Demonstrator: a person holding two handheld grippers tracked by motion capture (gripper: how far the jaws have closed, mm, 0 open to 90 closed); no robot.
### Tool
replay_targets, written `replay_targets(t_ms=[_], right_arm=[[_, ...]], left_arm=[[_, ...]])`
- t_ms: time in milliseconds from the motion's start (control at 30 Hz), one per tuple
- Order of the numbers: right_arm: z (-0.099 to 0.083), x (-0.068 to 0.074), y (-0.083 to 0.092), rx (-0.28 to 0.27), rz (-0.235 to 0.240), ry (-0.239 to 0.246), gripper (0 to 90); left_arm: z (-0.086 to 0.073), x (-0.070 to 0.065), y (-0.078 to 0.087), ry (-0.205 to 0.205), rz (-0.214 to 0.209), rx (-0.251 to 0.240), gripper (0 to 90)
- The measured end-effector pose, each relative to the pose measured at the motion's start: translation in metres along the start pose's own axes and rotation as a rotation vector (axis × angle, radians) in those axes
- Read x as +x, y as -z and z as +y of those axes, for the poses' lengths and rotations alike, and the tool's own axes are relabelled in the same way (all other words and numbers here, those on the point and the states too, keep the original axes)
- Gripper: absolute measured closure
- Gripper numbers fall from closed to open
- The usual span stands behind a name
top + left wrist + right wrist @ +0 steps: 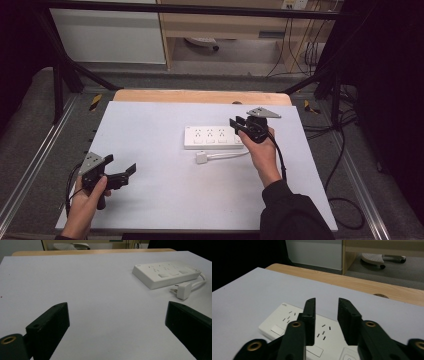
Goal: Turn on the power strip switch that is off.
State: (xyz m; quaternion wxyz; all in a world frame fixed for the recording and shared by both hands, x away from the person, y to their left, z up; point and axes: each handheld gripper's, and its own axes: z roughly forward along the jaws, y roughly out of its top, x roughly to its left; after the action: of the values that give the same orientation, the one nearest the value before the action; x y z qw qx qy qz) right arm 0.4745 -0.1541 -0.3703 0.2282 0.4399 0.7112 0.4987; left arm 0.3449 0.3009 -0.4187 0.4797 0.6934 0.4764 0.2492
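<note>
While the right gripper (240, 125) hangs over the right end of the white power strip (213, 137), its two black jaws stand narrowly apart with nothing between them; in the right gripper view the gap shows only the strip's socket face beneath. No earlier picture bears on how they came to that width, and whether the jaw tips touch the strip's top cannot be told. The grey three-cornered plate sits on top of this gripper, and the person's right hand (262, 150) wraps its handle, a dark sleeve trailing toward the near edge of the table (150, 200).

The power strip lies flat a little right of the table's middle, long side across, with three socket groups and switches along its near edge. Its white plug (201, 158) lies on the table just in front of it, joined by a white cable (230, 155) that curls back to the strip's right end.

The left gripper (122, 170) is held near the front left corner, well apart from the strip, jaws spread wide and empty above the bare surface.
</note>
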Motion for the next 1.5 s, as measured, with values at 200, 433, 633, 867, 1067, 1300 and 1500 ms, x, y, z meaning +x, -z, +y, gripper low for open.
replay_targets(t_ms=[200,433,633,867,1067,1300,1500], right_arm=[[-0.003,0.007,-0.011,-0.016,0.003,0.03,88.5],[-0.008,0.017,-0.025,-0.013,0.004,0.042,90.0],[-0.012,0.023,-0.036,-0.003,0.007,0.049,90.0],[-0.013,0.025,-0.047,0.016,0.009,0.039,90.0],[-0.017,0.027,-0.054,0.039,0.005,0.041,90.0],[-0.02,0.028,-0.059,0.057,0.004,0.049,90.0],[-0.021,0.027,-0.059,0.078,-0.002,0.047,90.0]], left_arm=[[0.0,-0.001,0.001,0.001,0.001,-0.004,5.4],[0.001,0.0,0.001,-0.002,0.0,-0.006,5.5],[0.002,0.0,0.002,-0.007,0.004,-0.014,5.5],[0.003,0.004,0.003,0.006,0.016,-0.02,5.7],[0.002,0.003,0.003,0.004,0.013,-0.021,5.6],[0.002,0.002,0.003,0.001,0.009,-0.018,5.6],[0.002,0.002,0.003,0.0,0.007,-0.011,5.6]])
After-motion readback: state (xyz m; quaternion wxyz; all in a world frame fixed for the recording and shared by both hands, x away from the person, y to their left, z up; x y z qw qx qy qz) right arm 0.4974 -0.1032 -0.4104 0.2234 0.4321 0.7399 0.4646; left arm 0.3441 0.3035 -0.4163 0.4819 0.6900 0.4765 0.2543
